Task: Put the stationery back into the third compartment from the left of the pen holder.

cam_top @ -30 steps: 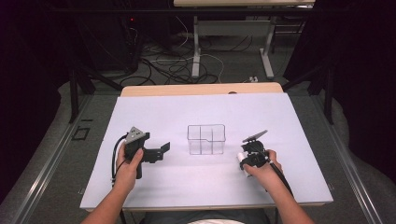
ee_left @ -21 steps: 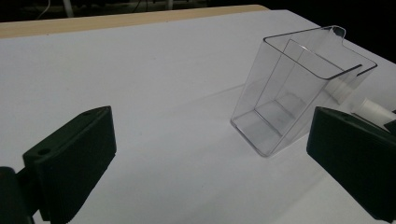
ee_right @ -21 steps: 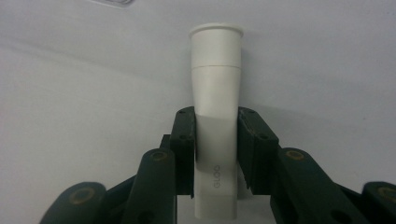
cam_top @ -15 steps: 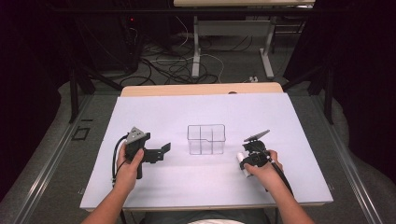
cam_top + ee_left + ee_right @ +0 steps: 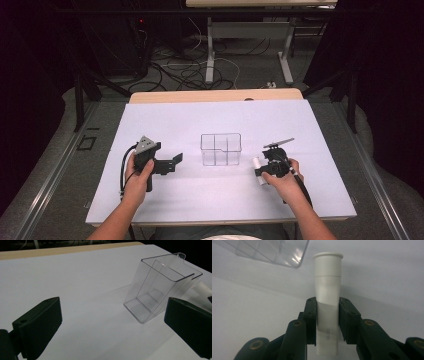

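From above, the right tool (image 5: 259,170) holds a white tube (image 5: 257,165) just right of the clear divided box (image 5: 221,148) on the white tabletop (image 5: 200,125); the left tool (image 5: 176,161) waits open, well left of the box. The left tool's own camera shows its jaws wide apart on nothing, the box beyond them. The right tool's (image 5: 327,322) camera reveals both pads clamped on the tube's (image 5: 327,277) lower body, printed lettering visible there.

a white-topped table (image 5: 200,120) carries a clear divided box (image 5: 221,149) standing near its middle.
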